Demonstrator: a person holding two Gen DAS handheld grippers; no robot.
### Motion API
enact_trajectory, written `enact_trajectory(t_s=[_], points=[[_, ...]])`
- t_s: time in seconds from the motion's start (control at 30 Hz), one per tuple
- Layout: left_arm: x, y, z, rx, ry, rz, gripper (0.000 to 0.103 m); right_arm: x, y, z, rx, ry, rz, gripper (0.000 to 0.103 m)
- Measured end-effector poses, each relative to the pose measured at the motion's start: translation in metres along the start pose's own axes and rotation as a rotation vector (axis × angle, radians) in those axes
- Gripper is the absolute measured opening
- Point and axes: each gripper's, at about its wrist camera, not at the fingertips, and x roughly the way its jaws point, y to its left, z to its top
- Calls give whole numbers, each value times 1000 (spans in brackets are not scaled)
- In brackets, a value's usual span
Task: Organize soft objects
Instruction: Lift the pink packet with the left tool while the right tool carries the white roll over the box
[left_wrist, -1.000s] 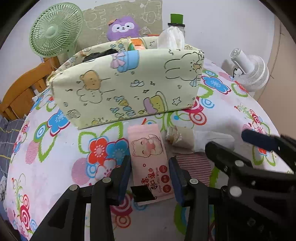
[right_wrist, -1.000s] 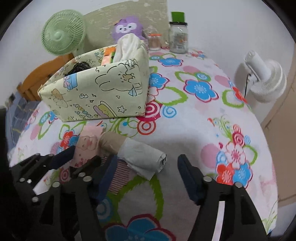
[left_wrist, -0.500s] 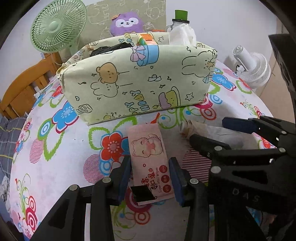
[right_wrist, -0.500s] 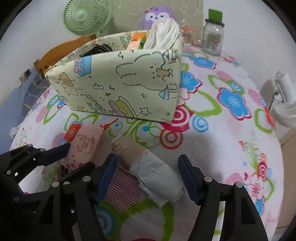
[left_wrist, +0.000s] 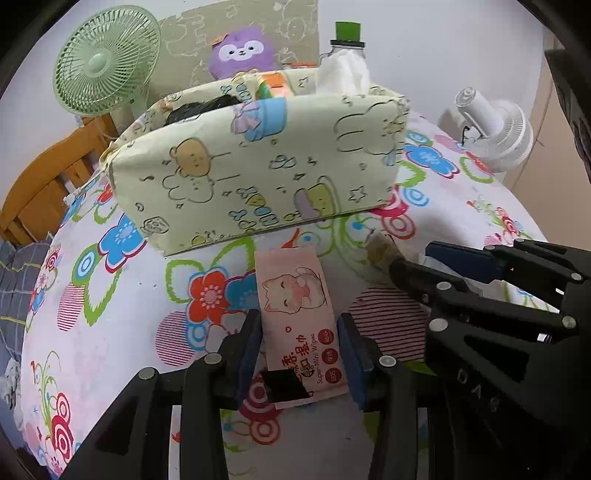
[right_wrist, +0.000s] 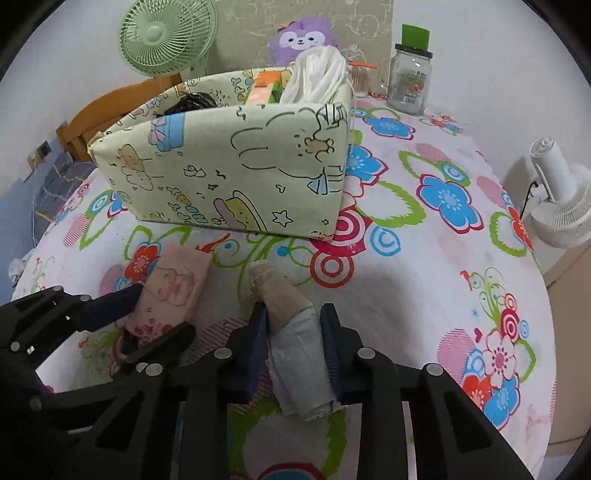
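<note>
A pink pack of wet wipes (left_wrist: 299, 317) lies on the flowered tablecloth. My left gripper (left_wrist: 300, 338) is shut on its near half. The pack also shows in the right wrist view (right_wrist: 168, 291). A rolled beige and grey cloth (right_wrist: 295, 343) lies to its right. My right gripper (right_wrist: 293, 332) is shut on the roll's middle. In the left wrist view the right gripper (left_wrist: 417, 262) hides most of the roll (left_wrist: 376, 249). A pale green cartoon-print fabric box (left_wrist: 258, 173) stands behind both, holding white tissue, an orange item and something black.
A green fan (left_wrist: 103, 66), a purple plush (left_wrist: 242, 51) and a glass jar (right_wrist: 410, 81) stand behind the box (right_wrist: 236, 166). A white fan (right_wrist: 561, 206) stands at the table's right edge. A wooden chair (left_wrist: 40, 184) is at the left.
My right gripper has closed its fingers onto the cloth roll. Both grippers have moved closer to the fabric box. The left gripper's hold on the wipes is unchanged.
</note>
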Motion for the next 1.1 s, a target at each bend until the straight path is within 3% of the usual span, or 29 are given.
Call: enact_trajectory(t_s=[1.1], points=[[-122,-19,17,68,-227,38,42,-143,14,10,45,-227,-54,32]])
